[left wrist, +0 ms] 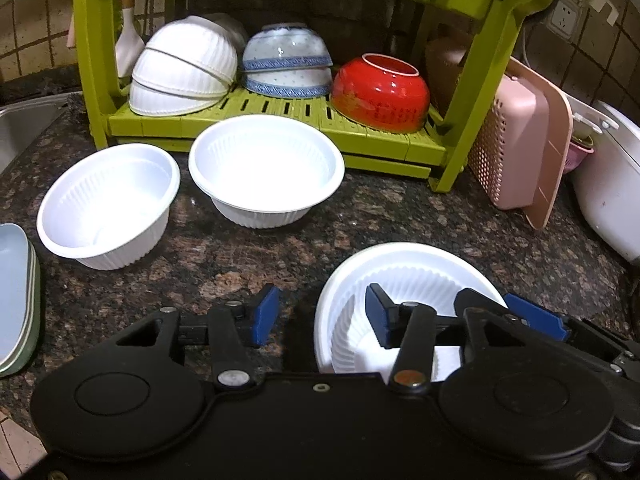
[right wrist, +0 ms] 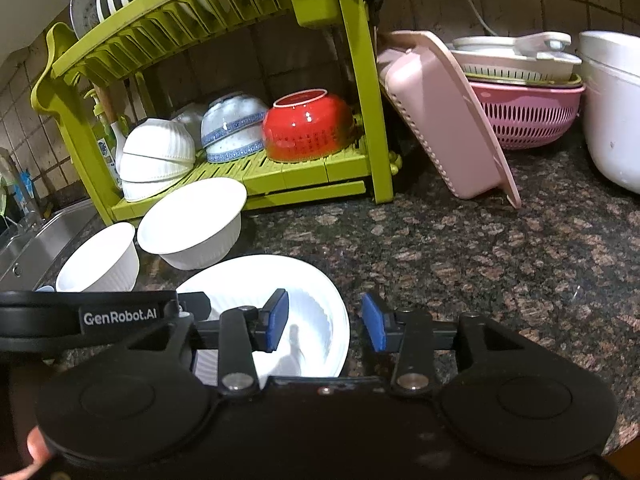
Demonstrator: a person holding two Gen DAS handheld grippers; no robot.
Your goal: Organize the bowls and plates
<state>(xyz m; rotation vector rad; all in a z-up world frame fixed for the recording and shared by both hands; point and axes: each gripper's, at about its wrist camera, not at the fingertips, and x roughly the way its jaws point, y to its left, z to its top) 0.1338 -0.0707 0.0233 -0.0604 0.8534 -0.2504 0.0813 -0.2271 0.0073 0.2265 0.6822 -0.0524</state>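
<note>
L gripper (left wrist: 324,316) is sitting wide open, holding nothing: its right pad is dipping inside the near white bowl (left wrist: 404,272), its left pad is hanging outside over the granite counter (left wrist: 248,248), so the bowl's left rim is lying btwn the jaws. R gripper (right wrist: 326,322) is also gaping open & empty, straddling that bowl's right rim, one pad in, one out. Whether any pad is touching the rim, can't tell. Two more white bowls (left wrist: 110,204) (left wrist: 266,168) are standing upright farther back, side by side, in front of the green rack (left wrist: 276,120). On its lower shelf, ribbed white bowls (left wrist: 180,72), blue-patterned bowls (left wrist: 286,60) & a red bowl (left wrist: 380,92) are resting upside down. A pink basket (right wrist: 444,116) is leaning just right of the rack.
</note>
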